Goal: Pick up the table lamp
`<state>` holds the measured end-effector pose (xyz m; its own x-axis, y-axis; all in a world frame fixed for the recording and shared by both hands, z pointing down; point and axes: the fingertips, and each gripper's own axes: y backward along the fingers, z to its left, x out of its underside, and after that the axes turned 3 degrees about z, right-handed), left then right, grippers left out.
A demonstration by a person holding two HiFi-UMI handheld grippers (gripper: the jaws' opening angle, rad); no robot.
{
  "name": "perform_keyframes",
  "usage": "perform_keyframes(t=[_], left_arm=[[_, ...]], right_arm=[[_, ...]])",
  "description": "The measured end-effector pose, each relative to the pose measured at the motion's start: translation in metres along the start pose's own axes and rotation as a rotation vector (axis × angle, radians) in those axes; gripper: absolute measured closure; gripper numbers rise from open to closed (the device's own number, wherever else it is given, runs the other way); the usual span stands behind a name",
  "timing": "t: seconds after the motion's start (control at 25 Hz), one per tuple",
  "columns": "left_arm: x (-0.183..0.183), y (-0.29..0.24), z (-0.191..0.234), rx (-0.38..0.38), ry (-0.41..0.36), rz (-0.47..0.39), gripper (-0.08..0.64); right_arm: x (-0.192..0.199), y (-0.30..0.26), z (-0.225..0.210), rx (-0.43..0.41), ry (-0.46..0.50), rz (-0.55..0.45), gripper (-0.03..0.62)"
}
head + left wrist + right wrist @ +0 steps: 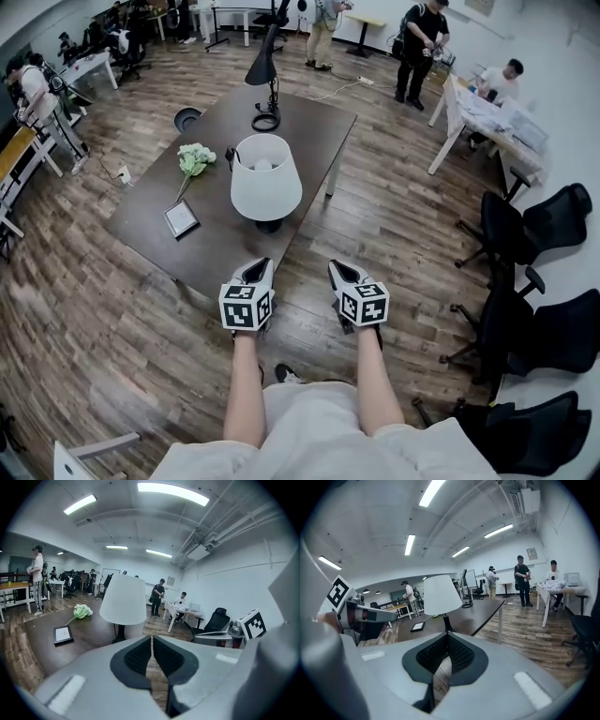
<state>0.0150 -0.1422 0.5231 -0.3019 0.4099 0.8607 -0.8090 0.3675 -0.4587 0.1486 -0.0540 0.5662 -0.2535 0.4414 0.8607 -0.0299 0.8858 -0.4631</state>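
Observation:
The table lamp (266, 183) has a white shade and a black foot and stands upright near the front edge of a dark brown table (309, 131). In the left gripper view the lamp (124, 599) rises just beyond the jaws, and in the right gripper view the lamp (442, 595) stands ahead and slightly left. My left gripper (260, 266) and right gripper (335, 268) hover side by side off the table's near edge, short of the lamp. Both are shut with nothing between the jaws, as the left gripper (151, 639) and right gripper (447, 637) close-ups show.
On the table lie a bunch of pale flowers (194, 157) and a small framed picture (181, 218); a black desk lamp (265, 70) stands at the far end. Black office chairs (534, 220) line the right side. People stand by a white table (487, 112) at the back.

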Motion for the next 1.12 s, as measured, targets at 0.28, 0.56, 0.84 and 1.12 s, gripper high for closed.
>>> perform_keyframes(t=[0.28,0.56,0.84,1.12], left_arm=[[0.021,0.000,0.009,-0.029,0.011,0.032,0.558],[0.023,0.002,0.022,-0.077,0.031,0.025,0.558],[-0.004,-0.027,0.021,-0.094,0.029,0.008,0.558],[-0.033,-0.065,0.025,-0.091,0.031,-0.013,0.558]], right_arm=[[0.022,-0.015,0.001,-0.005,-0.022,0.027,0.566],[0.021,-0.044,-0.002,-0.028,-0.024,0.008,0.565],[0.005,-0.098,-0.002,-0.123,0.065,0.047,0.566],[-0.003,-0.174,-0.006,-0.196,0.185,0.134,0.549]])
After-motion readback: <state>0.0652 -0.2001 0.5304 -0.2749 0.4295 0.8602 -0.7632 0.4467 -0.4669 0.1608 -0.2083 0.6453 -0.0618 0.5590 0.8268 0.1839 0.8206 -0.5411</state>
